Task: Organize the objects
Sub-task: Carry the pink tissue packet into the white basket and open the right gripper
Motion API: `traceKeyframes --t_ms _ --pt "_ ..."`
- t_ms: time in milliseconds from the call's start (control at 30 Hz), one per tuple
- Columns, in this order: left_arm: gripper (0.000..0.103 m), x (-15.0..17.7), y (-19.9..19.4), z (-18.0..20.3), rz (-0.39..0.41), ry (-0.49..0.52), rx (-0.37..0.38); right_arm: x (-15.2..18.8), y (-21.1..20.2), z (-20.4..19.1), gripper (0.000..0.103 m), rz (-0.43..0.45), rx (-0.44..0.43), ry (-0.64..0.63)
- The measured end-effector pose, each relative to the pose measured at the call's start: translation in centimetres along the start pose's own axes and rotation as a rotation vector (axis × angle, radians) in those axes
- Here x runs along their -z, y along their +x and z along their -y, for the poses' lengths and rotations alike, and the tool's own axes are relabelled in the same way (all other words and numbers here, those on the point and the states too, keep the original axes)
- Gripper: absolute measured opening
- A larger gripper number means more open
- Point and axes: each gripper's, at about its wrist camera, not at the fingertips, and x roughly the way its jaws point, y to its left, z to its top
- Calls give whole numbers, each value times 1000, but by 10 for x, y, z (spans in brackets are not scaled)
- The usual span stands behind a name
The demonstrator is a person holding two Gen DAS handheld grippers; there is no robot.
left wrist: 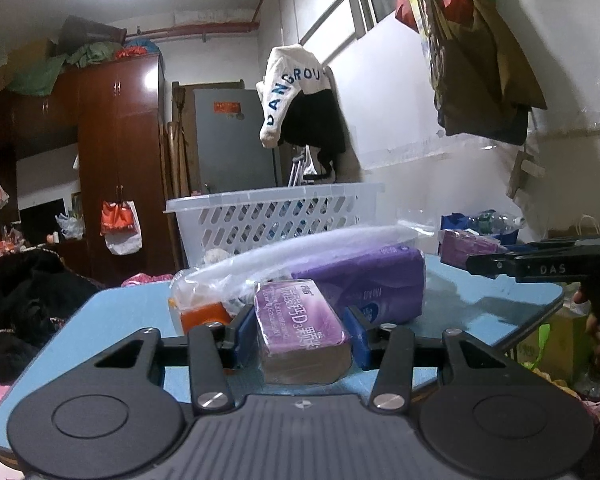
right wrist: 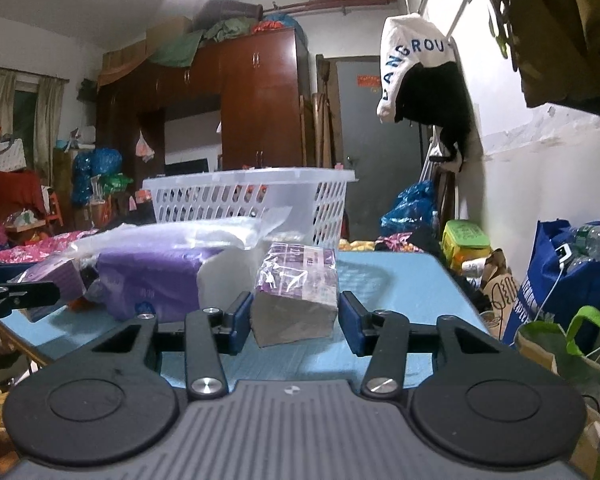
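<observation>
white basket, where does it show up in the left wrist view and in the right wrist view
Left wrist view: the white basket sits just above centre, at the far end of the blue table, behind the purple tissue pack.
Right wrist view: the basket is left of centre at mid-height, again beyond the tissue pack.
Shared landmark: the white hanging garment with blue letters, above and right of the basket in both.

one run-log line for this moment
left gripper: open around purple box | right gripper: open around wrapped box | basket: behind
</observation>
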Motion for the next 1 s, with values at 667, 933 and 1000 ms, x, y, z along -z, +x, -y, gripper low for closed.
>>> traceKeyframes --t_ms 667,933,1000 --pt "51 -159 110 -46 -22 -71 42 -140 126 -15 50 -85 -93 -97" --pt "51 -181 203 -61 -247 -103 29 -154 211 -4 50 -279 -61 -26" --pt "51 -180 225 -68 -314 -109 29 -148 220 -3 51 -334 -64 -28"
